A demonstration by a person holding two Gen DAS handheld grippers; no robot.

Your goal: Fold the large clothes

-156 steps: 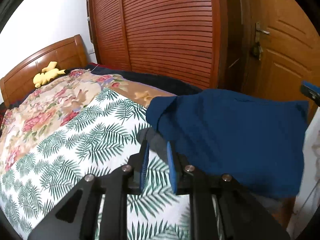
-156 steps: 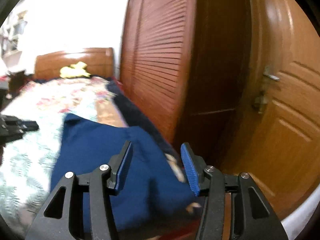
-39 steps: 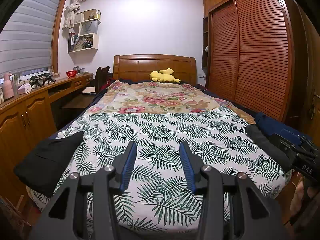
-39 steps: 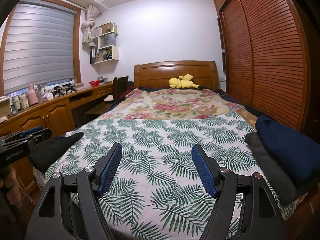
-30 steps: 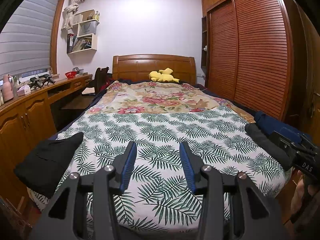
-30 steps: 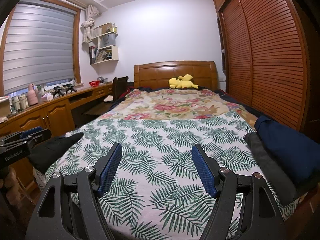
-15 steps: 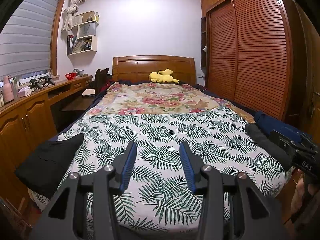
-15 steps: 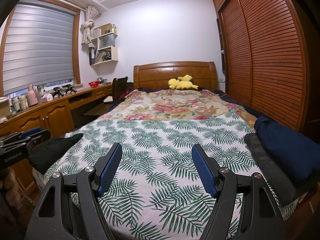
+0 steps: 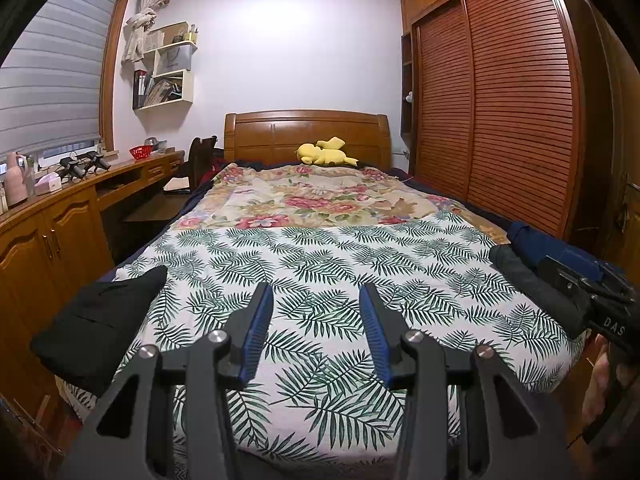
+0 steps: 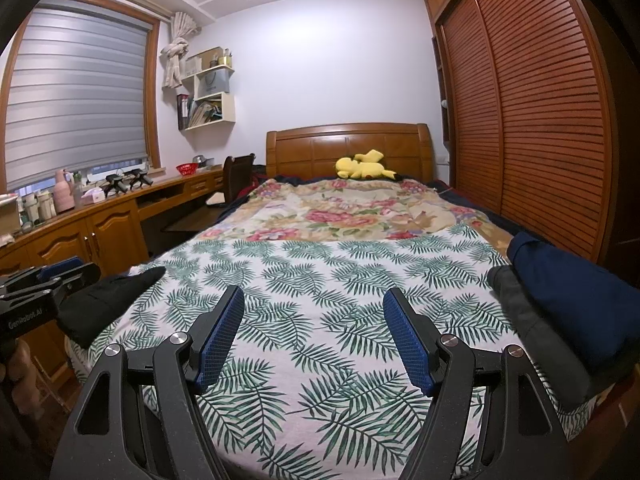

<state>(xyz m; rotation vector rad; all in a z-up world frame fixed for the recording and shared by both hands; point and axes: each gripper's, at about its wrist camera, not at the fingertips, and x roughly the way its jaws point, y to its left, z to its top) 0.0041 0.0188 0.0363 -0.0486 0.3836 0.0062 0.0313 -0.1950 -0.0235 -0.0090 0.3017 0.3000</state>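
Bed centre: one garment on its near-left corner, two stacked garments at near-right edge, plush toy at headboard, table along left, wardrobe right.

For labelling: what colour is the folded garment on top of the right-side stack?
Navy blue, lying on a dark grey one; clearest in the right wrist view.
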